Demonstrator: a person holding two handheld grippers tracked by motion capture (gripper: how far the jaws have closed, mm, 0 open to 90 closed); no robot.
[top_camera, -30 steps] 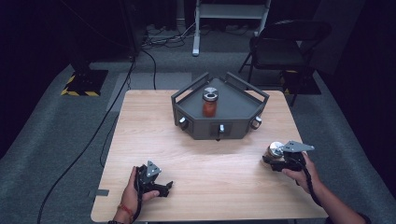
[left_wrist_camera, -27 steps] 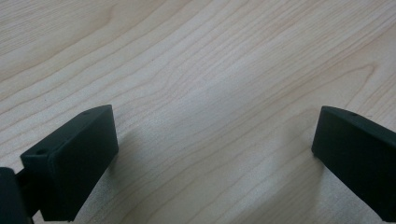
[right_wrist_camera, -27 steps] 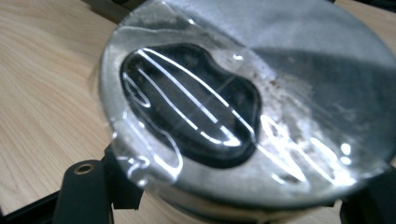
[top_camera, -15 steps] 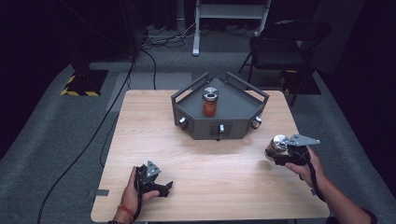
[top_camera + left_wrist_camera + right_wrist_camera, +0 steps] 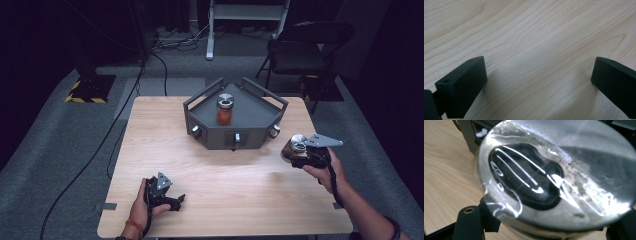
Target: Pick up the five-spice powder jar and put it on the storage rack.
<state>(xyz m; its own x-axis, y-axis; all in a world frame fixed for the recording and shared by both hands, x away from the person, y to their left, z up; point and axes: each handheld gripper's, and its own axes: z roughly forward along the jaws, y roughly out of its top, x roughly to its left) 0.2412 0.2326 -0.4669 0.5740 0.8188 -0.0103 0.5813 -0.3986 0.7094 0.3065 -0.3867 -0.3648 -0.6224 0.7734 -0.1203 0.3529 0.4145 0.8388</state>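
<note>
wooden table (image 5: 165,145) on grey carpet (image 5: 55,150); right gripper (image 5: 295,152) clamps jar (image 5: 292,147), left gripper (image 5: 175,200) agape

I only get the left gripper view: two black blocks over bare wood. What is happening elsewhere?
Observer: The right gripper has its jaws shut on a metal-lidded jar near the table's right edge.
Operator: Any other jars?
Observer: A second jar, with orange-red contents, stands in a grey tray at the far middle.
Operator: Where is my gripper?
Observer: The left gripper lies low by the table's near edge, holding nothing.
</note>
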